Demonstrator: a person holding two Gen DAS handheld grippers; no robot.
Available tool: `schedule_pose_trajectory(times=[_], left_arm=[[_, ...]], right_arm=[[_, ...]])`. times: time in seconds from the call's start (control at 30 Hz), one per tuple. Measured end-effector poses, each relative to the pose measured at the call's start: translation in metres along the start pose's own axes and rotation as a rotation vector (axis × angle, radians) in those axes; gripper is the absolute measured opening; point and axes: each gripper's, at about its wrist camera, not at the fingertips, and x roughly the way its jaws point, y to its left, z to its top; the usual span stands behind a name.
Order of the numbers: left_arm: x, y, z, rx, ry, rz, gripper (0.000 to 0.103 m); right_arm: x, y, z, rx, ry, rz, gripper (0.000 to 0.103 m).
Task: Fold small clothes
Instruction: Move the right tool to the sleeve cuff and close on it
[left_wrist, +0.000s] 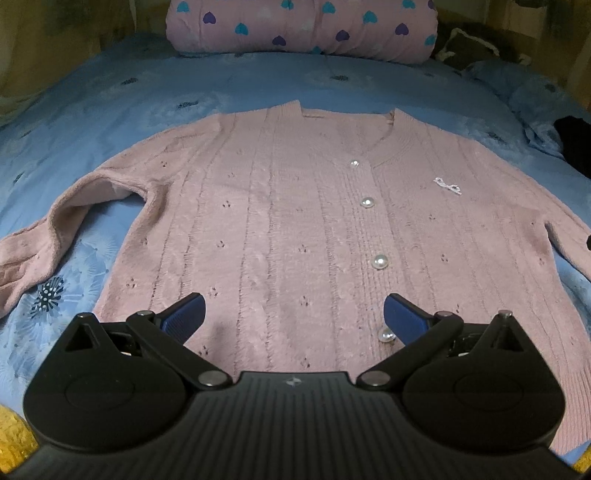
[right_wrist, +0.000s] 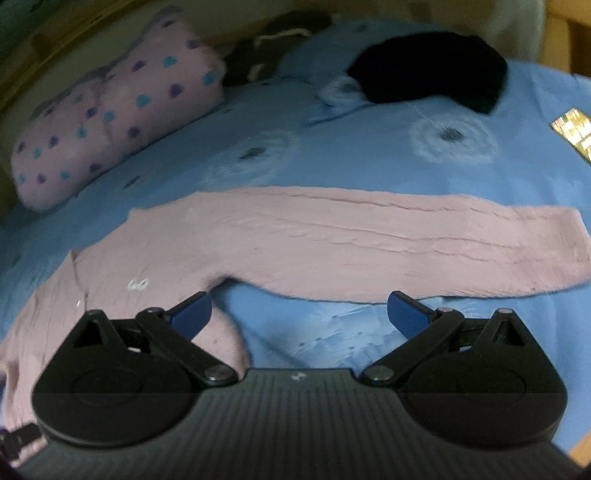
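Two grippers are shown above a pink knitted cardigan (left_wrist: 295, 229) that is spread flat, front side up, on a blue flowered bedsheet (left_wrist: 110, 92). The left gripper (left_wrist: 294, 314) is held over the lower hem of the garment with its blue-padded fingers (left_wrist: 184, 317) spread wide and nothing between them. A row of pearl buttons (left_wrist: 380, 262) is seen running down the closed front, and a small white bow (left_wrist: 447, 185) is stitched on the chest. One sleeve (left_wrist: 44, 251) is bent downward at the left of that view. The right gripper (right_wrist: 299, 314) is likewise spread wide and empty, positioned over bare sheet just below the other sleeve (right_wrist: 406, 236), which is laid out straight to the side. A pink heart-printed pillow (left_wrist: 299, 26) is placed at the head of the bed, and a black cloth item (right_wrist: 428, 70) is seen beyond the garment, well apart from it.
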Motion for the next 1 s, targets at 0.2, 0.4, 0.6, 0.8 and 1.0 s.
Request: schedule_pose_trajectory(times=[0.2, 0.4, 0.6, 0.8, 1.0], left_arm=[[0.008, -0.005, -0.001, 0.002, 0.018, 0.006, 0.103], [0.016, -0.010, -0.002, 0.019, 0.030, 0.010, 0.103], [0.028, -0.012, -0.004, 0.022, 0.053, 0.016, 0.103], [0.037, -0.016, -0.008, 0.038, 0.052, 0.028, 0.103], [0.040, -0.018, -0.009, 0.038, 0.050, 0.033, 0.103]], right_arm=[[0.016, -0.029, 0.005, 0.137, 0.038, -0.008, 0.103], [0.022, -0.050, 0.006, 0.204, 0.017, -0.010, 0.103], [0.035, -0.066, 0.016, 0.220, 0.009, -0.044, 0.103], [0.042, -0.080, 0.021, 0.258, -0.004, 0.003, 0.103], [0.045, -0.092, 0.024, 0.314, -0.028, 0.054, 0.103]])
